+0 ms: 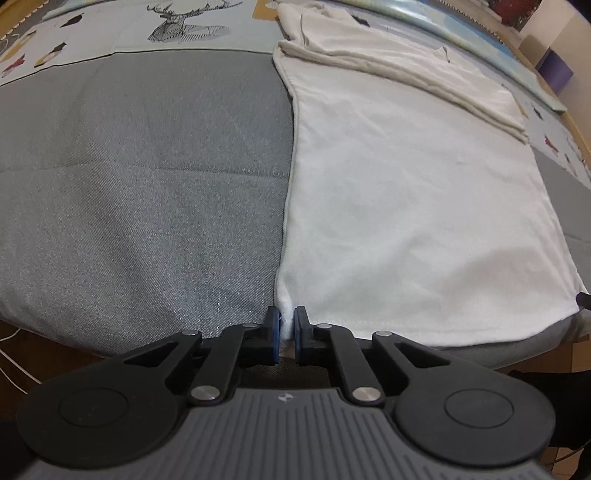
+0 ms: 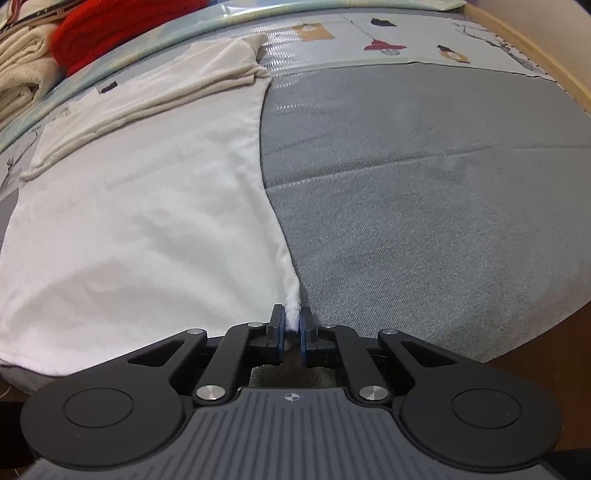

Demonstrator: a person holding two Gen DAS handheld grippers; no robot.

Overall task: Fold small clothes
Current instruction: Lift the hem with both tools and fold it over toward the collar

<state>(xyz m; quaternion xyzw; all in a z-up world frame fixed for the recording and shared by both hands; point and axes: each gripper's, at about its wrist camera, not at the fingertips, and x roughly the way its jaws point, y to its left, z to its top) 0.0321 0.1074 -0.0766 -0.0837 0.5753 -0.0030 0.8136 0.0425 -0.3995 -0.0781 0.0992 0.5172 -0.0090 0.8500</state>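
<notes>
Left wrist: white garment point(image 1: 417, 206) lies flat, sleeves folded across.

I find no readable text, labels, brands or numbers in either view. My gripper bodies each carry only a small crosshair mark point(image 2: 291, 397), lower centre of frame, without lettering.

Home setting, likely a bedroom or living room. Grey woven fabric pad point(image 1: 140, 192) over a printed deer-motif cloth point(image 1: 177, 26); folded cream towels point(image 2: 22, 70) and red knit garment point(image 2: 110, 26) stacked far left.
</notes>
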